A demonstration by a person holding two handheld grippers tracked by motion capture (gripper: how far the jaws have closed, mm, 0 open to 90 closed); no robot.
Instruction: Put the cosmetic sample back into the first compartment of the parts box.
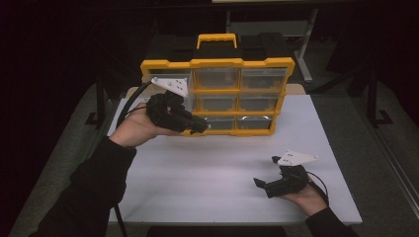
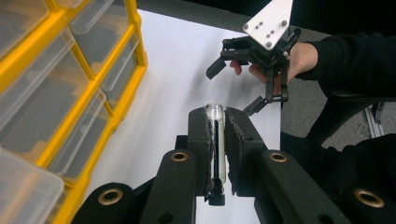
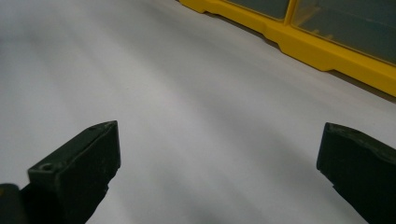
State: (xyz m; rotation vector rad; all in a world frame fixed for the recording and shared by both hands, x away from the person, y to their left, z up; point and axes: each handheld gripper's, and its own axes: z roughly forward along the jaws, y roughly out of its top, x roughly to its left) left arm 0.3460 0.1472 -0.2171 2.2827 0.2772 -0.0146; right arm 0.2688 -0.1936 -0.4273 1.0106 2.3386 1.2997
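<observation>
A yellow organizer (image 1: 217, 96) with clear drawers stands upright at the back of the white table (image 1: 207, 173). My left gripper (image 1: 197, 126) hovers in front of its lower left drawers, raised off the table. In the left gripper view that gripper (image 2: 217, 116) is shut on a clear glass tube (image 2: 215, 140) with a black cap at its near end, clamped lengthwise between the pads. My right gripper (image 1: 264, 178) rests low near the front right of the table, jaws wide open with nothing between them (image 3: 217, 154). It also appears open across the table (image 2: 233, 86).
The organizer's yellow base (image 3: 327, 51) lies ahead of the right gripper, and its drawer fronts (image 2: 60, 93) run along the left of the left gripper view. Bare white table (image 3: 187, 93) spreads between the two grippers. A black table leg and frame (image 1: 306, 49) stand behind.
</observation>
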